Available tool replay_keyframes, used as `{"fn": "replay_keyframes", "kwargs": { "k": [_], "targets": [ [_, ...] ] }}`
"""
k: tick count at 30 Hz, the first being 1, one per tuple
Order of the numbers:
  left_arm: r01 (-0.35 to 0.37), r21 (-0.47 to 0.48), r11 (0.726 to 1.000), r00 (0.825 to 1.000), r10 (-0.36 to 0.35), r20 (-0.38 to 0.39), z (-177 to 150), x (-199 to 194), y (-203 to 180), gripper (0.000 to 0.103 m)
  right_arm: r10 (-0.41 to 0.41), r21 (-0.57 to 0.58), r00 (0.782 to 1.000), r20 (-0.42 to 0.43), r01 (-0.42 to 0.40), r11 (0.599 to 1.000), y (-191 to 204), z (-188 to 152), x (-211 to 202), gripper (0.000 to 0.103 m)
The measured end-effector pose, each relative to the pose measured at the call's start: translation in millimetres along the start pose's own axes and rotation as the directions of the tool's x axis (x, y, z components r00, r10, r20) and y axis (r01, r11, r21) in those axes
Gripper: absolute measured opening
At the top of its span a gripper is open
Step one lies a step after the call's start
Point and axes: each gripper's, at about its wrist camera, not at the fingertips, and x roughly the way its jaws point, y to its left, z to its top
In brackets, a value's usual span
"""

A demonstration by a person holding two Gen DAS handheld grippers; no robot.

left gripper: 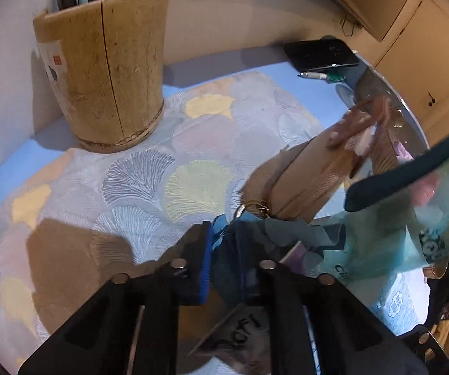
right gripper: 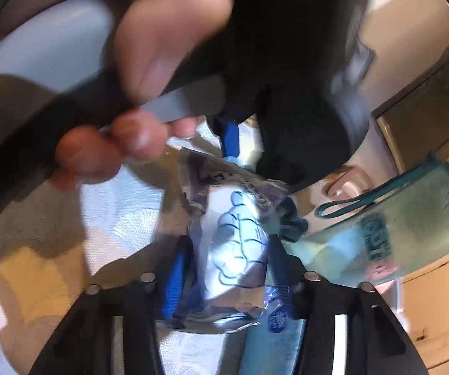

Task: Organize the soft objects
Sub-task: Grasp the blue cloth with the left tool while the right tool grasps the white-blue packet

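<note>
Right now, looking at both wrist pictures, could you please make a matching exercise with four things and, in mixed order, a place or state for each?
Things:
1. wooden holder
2. black phone
3. tissue pack
4. teal pouch

Places or states:
A. between the fingers of the right gripper
B. lying flat at the far edge of the table
C. standing on the patterned cloth, full of pens
D. translucent, lifted off the table, with a dark loop strap

Pairs: 1-C, 2-B, 3-A, 4-D
</note>
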Motion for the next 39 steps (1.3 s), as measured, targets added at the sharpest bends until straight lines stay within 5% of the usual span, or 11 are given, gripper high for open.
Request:
{"fn": "replay_keyframes", "kwargs": {
  "k": [11,20,24,28,31,34,36,39],
  "targets": [
    [-0.072,-0.115,0.991,0.995,0.079,0.056,-44,-51,39,0.006,0.146,-0.019,0.987,0.07,-0.145,0.989,-7,-21,-48,0.04],
    [-0.089,-0.419,0.904,0.995,0.098,0.0,-186,-148,96,0.005,0.256,0.008,0.965,0.048,-0.257,0.966,-13,-55,-84,0.04],
    [-0.088,-0.458,0.884,0.995,0.058,-0.079,-242,-158,69,0.005,0.282,0.053,0.959,0.017,-0.283,0.958,-8,-70,-96,0.04],
    [-0.174,-0.442,0.88,0.983,0.127,-0.134,-269,-157,37,0.007,0.316,0.103,0.949,-0.001,-0.314,0.944,-7,-69,-90,0.04],
    [-0.192,-0.556,0.808,0.981,0.163,-0.102,-271,-164,45,0.023,0.359,0.089,0.933,-0.038,-0.354,0.931,-2,-62,-80,0.04],
    [-0.208,-0.629,0.749,0.974,0.214,-0.067,-261,-173,56,0.041,0.334,0.096,0.943,-0.012,-0.331,0.939,-5,-57,-82,0.06],
    [-0.215,-0.612,0.761,0.971,0.236,-0.047,-249,-173,59,0.066,0.327,0.109,0.945,0.012,-0.326,0.939,-9,-56,-84,0.08],
    [-0.256,-0.507,0.823,0.961,0.272,-0.044,-221,-162,56,0.066,0.332,0.095,0.943,0.006,-0.331,0.939,-8,-55,-83,0.083]
  ]
}}
